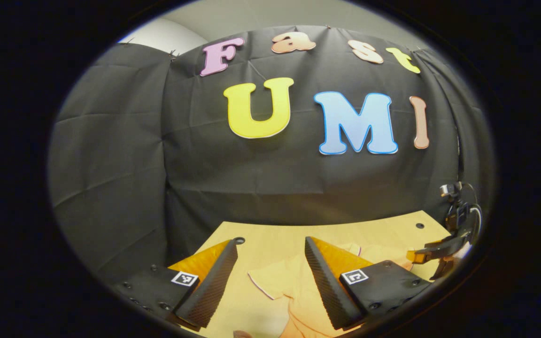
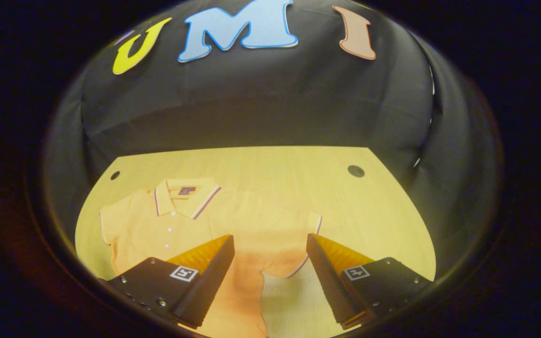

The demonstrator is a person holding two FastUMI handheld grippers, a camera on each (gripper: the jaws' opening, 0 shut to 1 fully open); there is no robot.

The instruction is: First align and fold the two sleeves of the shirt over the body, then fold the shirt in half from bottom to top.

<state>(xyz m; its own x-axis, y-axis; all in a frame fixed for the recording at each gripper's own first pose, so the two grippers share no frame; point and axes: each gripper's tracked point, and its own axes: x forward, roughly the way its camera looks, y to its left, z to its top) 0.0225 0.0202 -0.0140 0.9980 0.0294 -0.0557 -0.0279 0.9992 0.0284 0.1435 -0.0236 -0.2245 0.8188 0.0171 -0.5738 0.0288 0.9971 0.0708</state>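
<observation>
A yellow polo shirt (image 2: 176, 225) lies flat and face up on the wooden table (image 2: 298, 178), its striped collar (image 2: 186, 195) toward the back wall. In the right gripper view, my right gripper (image 2: 269, 238) hovers open above the shirt's spread sleeve (image 2: 289, 234), whose trimmed edge runs between the fingers. In the left gripper view, my left gripper (image 1: 270, 244) is open over the other sleeve (image 1: 275, 281), which lies flat on the table (image 1: 270, 234). The right gripper (image 1: 432, 256) also shows far off at the right edge of the left gripper view, low over the shirt.
The black cloth wall (image 2: 261, 103) rises just behind the table's back edge. Round holes sit near the back corners of the table, one hole (image 2: 356, 171) on the right and another hole (image 2: 115, 175) on the left. Bare wood lies behind and to the right of the shirt.
</observation>
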